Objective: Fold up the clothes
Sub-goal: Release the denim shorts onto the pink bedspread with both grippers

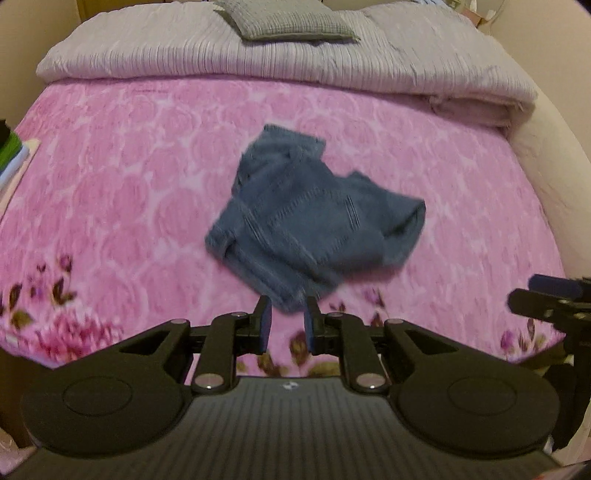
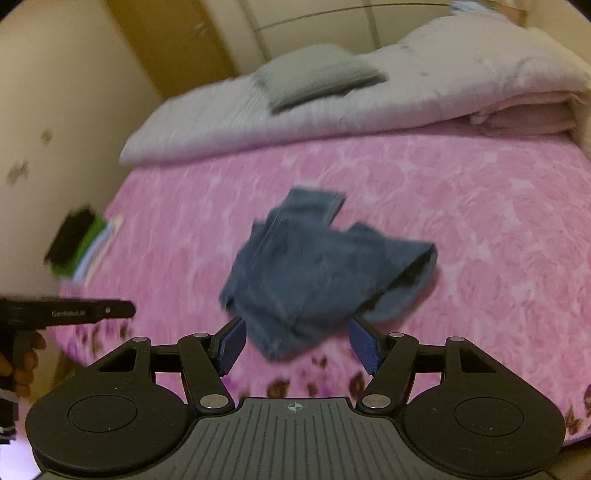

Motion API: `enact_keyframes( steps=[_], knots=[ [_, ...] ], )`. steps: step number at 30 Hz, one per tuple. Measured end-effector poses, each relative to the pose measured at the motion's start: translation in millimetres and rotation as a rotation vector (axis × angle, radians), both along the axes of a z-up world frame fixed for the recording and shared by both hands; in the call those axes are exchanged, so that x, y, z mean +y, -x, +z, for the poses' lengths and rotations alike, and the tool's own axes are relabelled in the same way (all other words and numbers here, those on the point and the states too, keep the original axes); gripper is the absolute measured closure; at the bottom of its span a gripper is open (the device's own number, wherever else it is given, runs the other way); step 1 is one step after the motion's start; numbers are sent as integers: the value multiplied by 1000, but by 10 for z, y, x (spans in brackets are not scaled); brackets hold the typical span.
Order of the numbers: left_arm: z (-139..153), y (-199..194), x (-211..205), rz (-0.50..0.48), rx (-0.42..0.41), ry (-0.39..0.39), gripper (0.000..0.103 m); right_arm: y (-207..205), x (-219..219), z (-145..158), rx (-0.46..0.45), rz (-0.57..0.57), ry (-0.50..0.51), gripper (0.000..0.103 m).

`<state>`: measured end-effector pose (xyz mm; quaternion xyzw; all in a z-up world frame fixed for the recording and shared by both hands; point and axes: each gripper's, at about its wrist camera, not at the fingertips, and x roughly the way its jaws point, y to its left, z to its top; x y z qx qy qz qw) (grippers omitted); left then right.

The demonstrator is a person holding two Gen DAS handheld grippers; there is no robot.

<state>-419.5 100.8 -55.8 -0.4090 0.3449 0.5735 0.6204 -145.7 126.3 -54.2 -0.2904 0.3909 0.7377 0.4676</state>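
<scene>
A pair of blue denim shorts (image 1: 306, 218) lies crumpled in the middle of the pink flowered blanket (image 1: 110, 184). My left gripper (image 1: 287, 310) hangs just before the shorts' near corner. Its jaws stand a narrow gap apart, with nothing pinched between them. In the right wrist view the shorts (image 2: 317, 273) lie right in front of my right gripper (image 2: 295, 328). This gripper is wide open, with the near hem of the cloth showing between its blue pads (image 2: 232, 343) and untouched by them. Each gripper shows at the edge of the other's view: the right gripper (image 1: 546, 295) and the left gripper (image 2: 92, 312) with a hand behind it.
A folded pale quilt (image 1: 258, 55) with a grey pillow (image 1: 291, 18) on it fills the far end of the bed. A small stack of folded clothes (image 2: 77, 243) sits at the bed's left edge by the wall. The bed's padded rim (image 1: 546, 166) runs along the right.
</scene>
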Motion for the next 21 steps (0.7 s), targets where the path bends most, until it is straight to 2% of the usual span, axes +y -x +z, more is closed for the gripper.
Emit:
enact_keyframes(
  steps=[4, 7, 12, 21],
  knots=[
    [9, -211, -434, -4, 14, -18, 87, 110, -392, -146, -62, 71, -14, 37],
    [16, -313, -727, -6, 12, -31, 84, 82, -642, -236, -88, 87, -30, 37],
    [9, -446, -1162, 8, 23, -35, 83, -55, -1123, -253, -127, 100, -58, 37],
    [58, -582, -1582, 32, 55, -46, 82, -82, -1676, -235, -184, 156, -125, 37]
  ],
)
